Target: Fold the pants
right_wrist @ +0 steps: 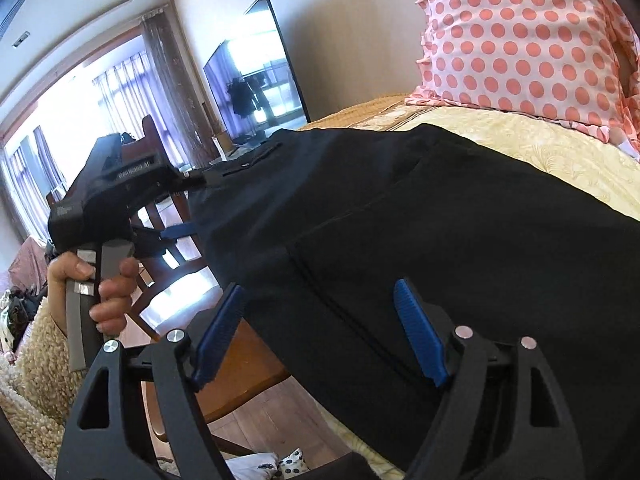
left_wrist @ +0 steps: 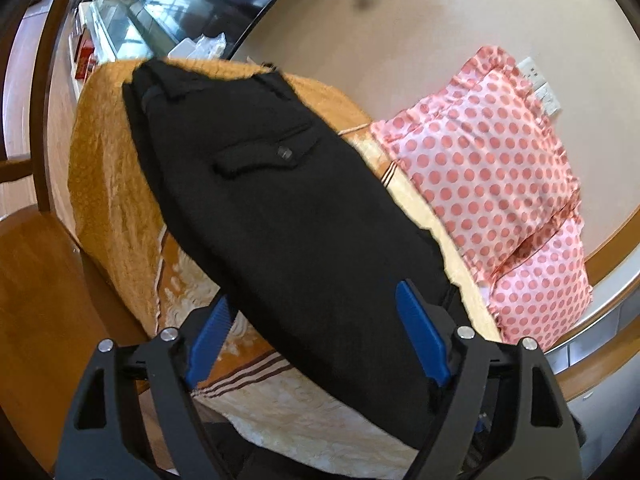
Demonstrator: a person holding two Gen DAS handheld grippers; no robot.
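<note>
Black pants (left_wrist: 280, 208) lie along a bed, back pocket up, waistband at the far end. They also fill the right wrist view (right_wrist: 440, 220). My left gripper (left_wrist: 316, 336) is open, its blue pads either side of the near pants edge. In the right wrist view the left gripper (right_wrist: 176, 232) sits at the pants' left edge, held by a hand. My right gripper (right_wrist: 320, 332) is open over the near part of the pants, its jaws wide apart with the cloth between and beneath them.
The bed has a yellow patterned cover (left_wrist: 120, 200). A pink polka-dot pillow (left_wrist: 492, 184) lies to the right, also in the right wrist view (right_wrist: 520, 40). A wooden chair (right_wrist: 160, 208) and a TV (right_wrist: 260, 80) stand beyond the bed's edge.
</note>
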